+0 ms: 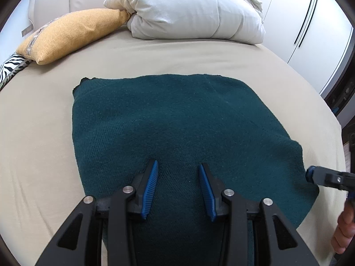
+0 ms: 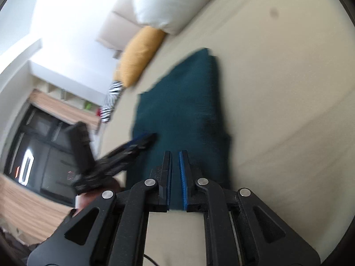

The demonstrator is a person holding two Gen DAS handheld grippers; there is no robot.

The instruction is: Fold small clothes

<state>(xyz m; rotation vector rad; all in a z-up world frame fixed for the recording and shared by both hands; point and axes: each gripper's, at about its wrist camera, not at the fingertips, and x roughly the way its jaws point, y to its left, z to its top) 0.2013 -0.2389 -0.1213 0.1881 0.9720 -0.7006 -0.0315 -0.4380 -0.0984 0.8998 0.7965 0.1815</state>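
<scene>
A dark teal knitted garment (image 1: 173, 122) lies flat and folded on the beige bed sheet (image 1: 40, 133). My left gripper (image 1: 178, 166) is open and empty, its blue pads just above the garment's near edge. My right gripper (image 2: 175, 155) has its jaws nearly closed with a narrow gap and nothing visibly between them, over the garment's (image 2: 182, 110) near edge. It shows in the left wrist view (image 1: 310, 174) at the garment's right corner. The left gripper shows blurred in the right wrist view (image 2: 142, 140).
A mustard cushion (image 1: 73, 33), a white folded duvet (image 1: 188, 8) and a zebra-print cushion (image 1: 11, 68) lie at the head of the bed. White wardrobe doors (image 1: 310, 22) stand to the right. The right wrist view is motion-blurred.
</scene>
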